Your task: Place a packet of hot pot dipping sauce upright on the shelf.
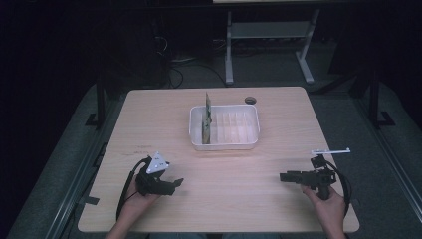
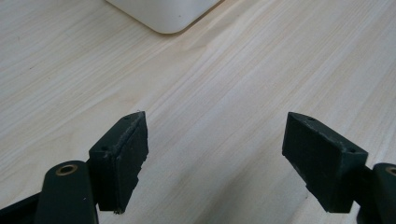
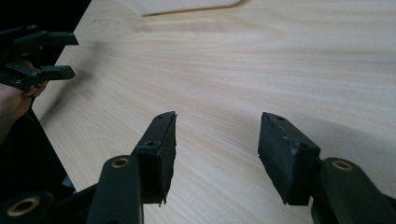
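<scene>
A: So, where is the white tray [image 1: 225, 144] relative to the two tools?

B: Ahead of both, at the middle of the wooden table [image 1: 278, 199]. From the left gripper [image 1: 178, 183] it lies forward and off to that gripper's right; from the right gripper [image 1: 281, 176] it lies forward and off to its left. Both are well apart from it.

A: Anything in it?

B: A thin flat board [image 1: 207, 119] stands on edge in the tray's left end, rising above the rim (I cannot make out what it is). The rest of the tray shows ribbed slots.

A: And the left gripper itself?

B: Its jaws stand wide, with bare wood between them. In the left gripper view [image 2: 215, 149] a corner of the tray [image 2: 163, 18] sits just past the tips, up top.

A: The right one?

B: Also spread wide, nothing between the pads. In the right gripper view [image 3: 217, 144] it looks across the table at the left gripper [image 3: 65, 53], far off to the upper left, held in a hand [image 3: 14, 100]; an edge of the tray [image 3: 187, 5] shows at the top.

A: How do the two point?

B: Toward each other in the high view, low over the near edge of the table.

A: Anything beyond the tray?

B: A small dark round thing [image 1: 250, 100] on the table, just past its far right corner.
</scene>
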`<state>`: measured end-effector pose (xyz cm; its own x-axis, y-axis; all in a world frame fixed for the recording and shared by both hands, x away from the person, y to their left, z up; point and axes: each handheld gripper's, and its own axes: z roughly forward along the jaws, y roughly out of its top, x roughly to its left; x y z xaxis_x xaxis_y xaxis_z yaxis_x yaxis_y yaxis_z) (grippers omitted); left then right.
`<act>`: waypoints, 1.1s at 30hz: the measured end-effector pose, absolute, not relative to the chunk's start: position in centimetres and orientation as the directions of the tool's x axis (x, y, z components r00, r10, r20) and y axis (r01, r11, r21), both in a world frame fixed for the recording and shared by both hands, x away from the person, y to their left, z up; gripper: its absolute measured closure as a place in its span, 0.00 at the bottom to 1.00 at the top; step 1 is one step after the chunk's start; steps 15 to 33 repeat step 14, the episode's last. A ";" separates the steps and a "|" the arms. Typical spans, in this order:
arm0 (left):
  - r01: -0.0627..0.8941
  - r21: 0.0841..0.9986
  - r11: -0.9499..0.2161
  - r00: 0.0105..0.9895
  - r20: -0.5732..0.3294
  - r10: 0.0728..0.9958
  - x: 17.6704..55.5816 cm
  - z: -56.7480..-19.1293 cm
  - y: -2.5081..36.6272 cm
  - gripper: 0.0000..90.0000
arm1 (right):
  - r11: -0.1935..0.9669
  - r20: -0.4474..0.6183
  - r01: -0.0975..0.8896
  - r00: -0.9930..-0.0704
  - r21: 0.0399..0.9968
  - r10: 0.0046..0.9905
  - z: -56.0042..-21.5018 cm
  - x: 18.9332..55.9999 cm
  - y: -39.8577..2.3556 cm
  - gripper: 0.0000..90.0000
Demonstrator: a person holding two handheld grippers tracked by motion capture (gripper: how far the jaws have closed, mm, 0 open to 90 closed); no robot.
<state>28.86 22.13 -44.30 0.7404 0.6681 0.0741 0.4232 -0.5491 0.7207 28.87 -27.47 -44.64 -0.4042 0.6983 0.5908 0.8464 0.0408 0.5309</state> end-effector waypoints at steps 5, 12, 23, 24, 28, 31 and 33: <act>0.421 0.716 -0.557 0.746 0.076 0.661 28.9 -44.3 22.0 0.25 | 0.052 0.598 0.846 -0.416 0.530 0.685 -45.0 27.9 -27.1 0.51; 0.428 0.727 -0.536 0.738 0.061 0.672 29.1 -44.1 22.6 0.25 | 0.066 0.580 0.847 -0.416 0.527 0.700 -45.1 28.0 -26.6 0.50; 0.427 0.727 -0.538 0.738 0.063 0.672 29.1 -44.1 22.6 0.25 | 0.067 0.578 0.844 -0.420 0.532 0.700 -45.0 28.0 -26.6 0.50; 0.427 0.727 -0.538 0.738 0.063 0.672 29.1 -44.1 22.6 0.25 | 0.067 0.578 0.844 -0.420 0.532 0.700 -45.0 28.0 -26.6 0.50; 0.427 0.727 -0.538 0.738 0.063 0.672 29.1 -44.1 22.6 0.25 | 0.067 0.578 0.844 -0.420 0.532 0.700 -45.0 28.0 -26.6 0.50; 0.427 0.727 -0.538 0.738 0.063 0.672 29.1 -44.1 22.6 0.25 | 0.067 0.578 0.844 -0.420 0.532 0.700 -45.0 28.0 -26.6 0.50; 0.427 0.727 -0.538 0.738 0.063 0.672 29.1 -44.1 22.6 0.25 | 0.067 0.578 0.844 -0.420 0.532 0.700 -45.0 28.0 -26.6 0.50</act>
